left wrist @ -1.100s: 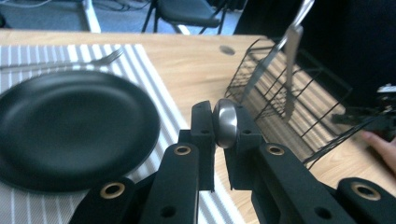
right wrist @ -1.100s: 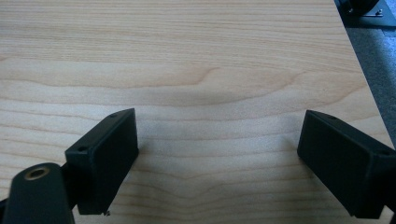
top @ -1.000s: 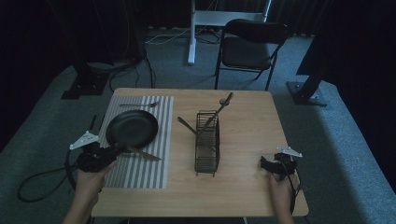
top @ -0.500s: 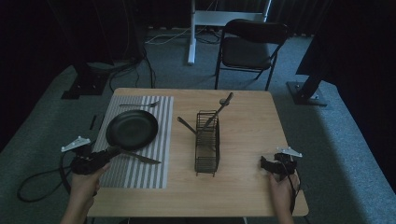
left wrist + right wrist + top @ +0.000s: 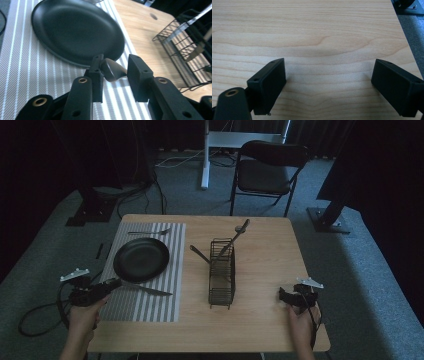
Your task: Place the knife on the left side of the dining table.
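A black-handled knife (image 5: 146, 290) lies across the near part of the striped placemat (image 5: 150, 307), blade to the right. My left gripper (image 5: 111, 283) is at the mat's left edge; its jaws have just been opening. In the left gripper view (image 5: 113, 68) the knife's handle (image 5: 112, 71) sits between the pads, against the left one and clear of the right one. Just beyond lies a black plate (image 5: 141, 259) (image 5: 75, 32). My right gripper (image 5: 284, 295) (image 5: 328, 75) stands open over bare wood at the table's near right, with nothing between its jaws.
A black wire cutlery rack (image 5: 222, 275) (image 5: 185, 50) stands mid-table with utensils (image 5: 235, 237) leaning out of it. A fork (image 5: 150, 232) lies at the mat's far end. A folding chair (image 5: 267, 170) stands behind the table (image 5: 265, 245). A cable (image 5: 35, 320) trails off the left edge.
My left hand has drawn back to the left and sunk a little. Its jaws have parted from the knife handle, and the knife lies on the mat. The right hand has kept still.
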